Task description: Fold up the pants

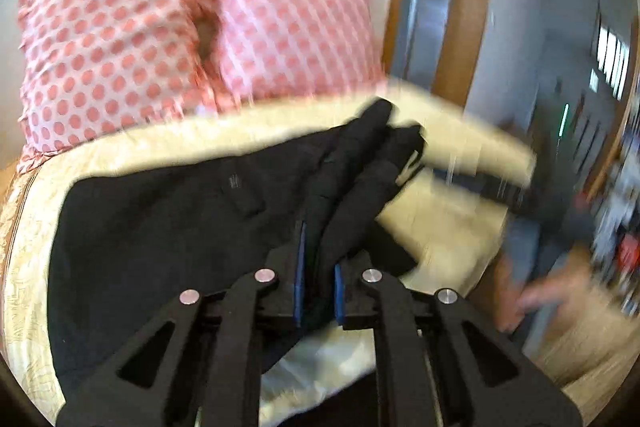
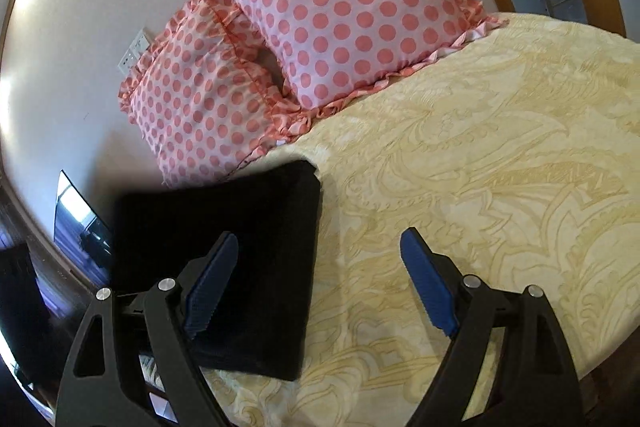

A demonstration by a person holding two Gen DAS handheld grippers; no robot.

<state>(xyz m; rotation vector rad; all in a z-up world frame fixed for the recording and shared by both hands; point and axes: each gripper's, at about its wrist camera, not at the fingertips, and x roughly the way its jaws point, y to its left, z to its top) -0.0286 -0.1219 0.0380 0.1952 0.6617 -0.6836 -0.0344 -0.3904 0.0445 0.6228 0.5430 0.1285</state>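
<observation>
Black pants (image 1: pixel 168 227) lie on a cream patterned bedspread (image 1: pixel 436 227). In the left wrist view, my left gripper (image 1: pixel 319 279) is shut on a raised fold of the pants, and the cloth bunches up ahead of the blue pads (image 1: pixel 299 267). The view is blurred by motion. In the right wrist view, my right gripper (image 2: pixel 320 283) is open and empty above the bedspread (image 2: pixel 480 167). A flat folded part of the pants (image 2: pixel 256 227) lies under its left finger (image 2: pixel 212 287); its right finger (image 2: pixel 428 287) is over bare bedspread.
Two pink polka-dot pillows (image 2: pixel 328 11) (image 2: pixel 200 107) lean against the white wall at the head of the bed. A wooden door frame (image 1: pixel 460 19) and a blurred room lie right of the bed. Dark furniture (image 2: pixel 24 307) stands at the left.
</observation>
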